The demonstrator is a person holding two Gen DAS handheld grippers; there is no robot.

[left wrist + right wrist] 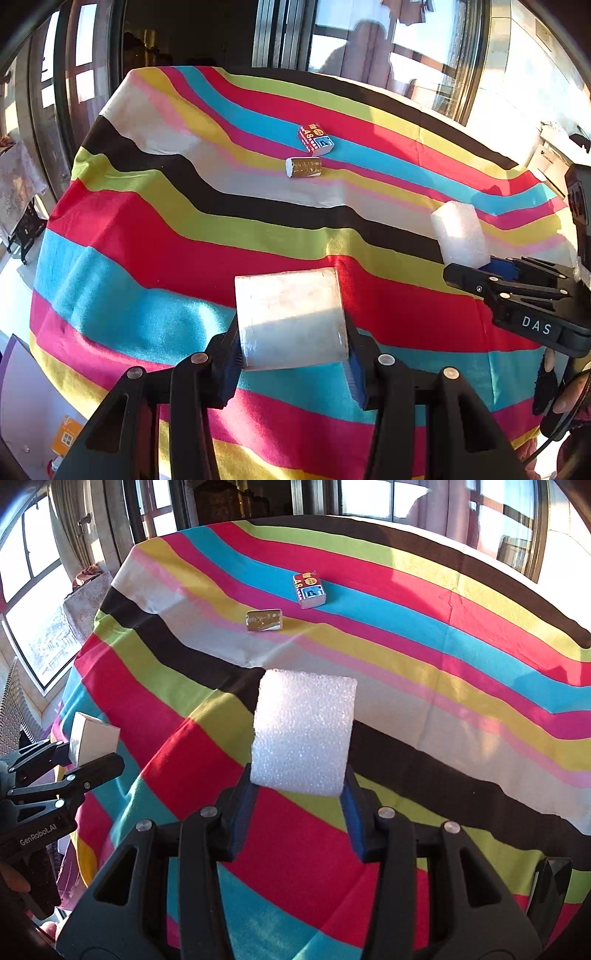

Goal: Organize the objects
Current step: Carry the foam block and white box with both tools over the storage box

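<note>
**White blocks held above the striped cloth**

We've got the smooth white rectangular block (291, 317) clamped in our left gripper (293, 363), the white bubbly foam block (304, 733) clamped in our right gripper (299, 814), both above the bright striped tablecloth (147, 236). Far across that cloth lie a red-and-blue small box (316, 139) and, just beside it, a shiny foil-wrapped bar (303, 168).

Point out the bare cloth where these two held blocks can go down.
Bare striped tablecloth spreads everywhere nearer than the silver packet, and rightward past the red box. Only those two, close together at the far side, crowd it.
</note>
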